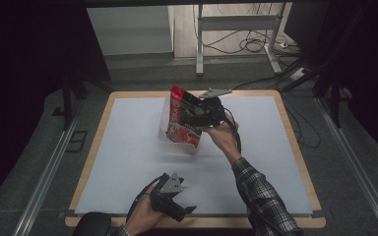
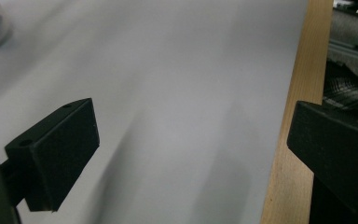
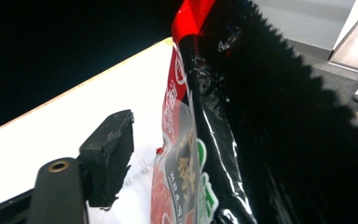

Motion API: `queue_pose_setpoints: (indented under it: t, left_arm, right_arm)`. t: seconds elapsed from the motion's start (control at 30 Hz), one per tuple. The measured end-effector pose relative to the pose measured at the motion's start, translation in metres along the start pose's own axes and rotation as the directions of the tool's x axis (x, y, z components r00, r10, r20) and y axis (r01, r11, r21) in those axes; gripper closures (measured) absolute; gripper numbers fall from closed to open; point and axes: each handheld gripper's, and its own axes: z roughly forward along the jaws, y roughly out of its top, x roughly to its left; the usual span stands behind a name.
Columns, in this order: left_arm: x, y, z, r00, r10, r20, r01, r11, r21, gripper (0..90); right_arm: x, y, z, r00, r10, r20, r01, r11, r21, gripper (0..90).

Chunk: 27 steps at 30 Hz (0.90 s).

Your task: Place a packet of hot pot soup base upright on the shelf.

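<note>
The bench [image 1: 285, 147] was a wooden board covered almost wholly by a pale grey sheet [image 1: 128, 147], its bare wood edge showing as a frame. Around it lay dark grey floor, with metal rails at both sides and a tangle of cables beyond the far edge beside the legs of a white stand [image 1: 236, 29].

The packet [image 1: 179, 123], a glossy red and black snack bag with a saw-toothed top edge, stood upright on the sheet near the middle, a little toward the far side. The right gripper [image 1: 197, 114], held by a hand in a plaid sleeve [image 1: 263, 196], was at the packet's upper part. In the right gripper view the packet [image 3: 186, 154] stood between the jaws; the left-hand jaw stood clear of it with a gap, while the other jaw was hidden behind the foil. The jaws stood part open and did not pinch the packet.

The left gripper [image 1: 179, 206] rested near the bench's near edge, well apart from the packet, its jaws spread wide with nothing between them, over the sheet [image 2: 177, 93] and the wood edge [image 2: 298, 116].
</note>
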Motion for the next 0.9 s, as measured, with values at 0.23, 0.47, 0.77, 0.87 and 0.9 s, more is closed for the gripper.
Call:
queue_pose_setpoints:
  t: [0.23,0.47,0.77,0.87,0.9]
  left_arm:
    - [0.004,-0.001,-0.002,0.9996,-0.029,0.007,0.029,0.9989,-0.036,1.3]
    - [0.003,-0.001,-0.003,0.9997,-0.022,0.009,0.023,0.9986,-0.047,0.7]
    - [0.000,0.000,-0.002,0.9999,0.009,-0.008,-0.009,0.9992,-0.038,0.7]
    - [0.001,0.000,-0.002,0.9999,0.008,-0.013,-0.009,0.9992,-0.038,0.6]
    - [0.001,0.000,-0.002,0.9999,0.009,-0.014,-0.010,0.9993,-0.037,0.6]
  right_arm:
    - [0.002,0.003,-0.003,0.9997,-0.013,-0.023,0.013,1.000,0.020,17.4]
    - [0.005,0.004,-0.006,0.9988,-0.035,-0.033,0.036,0.999,0.026,12.9]
    - [0.010,0.002,-0.011,0.9967,-0.077,-0.025,0.079,0.995,0.053,9.8]
    - [0.011,0.001,-0.013,0.9963,-0.083,-0.022,0.084,0.995,0.059,9.1]
    - [0.011,0.000,-0.013,0.9962,-0.084,-0.025,0.085,0.995,0.061,8.9]
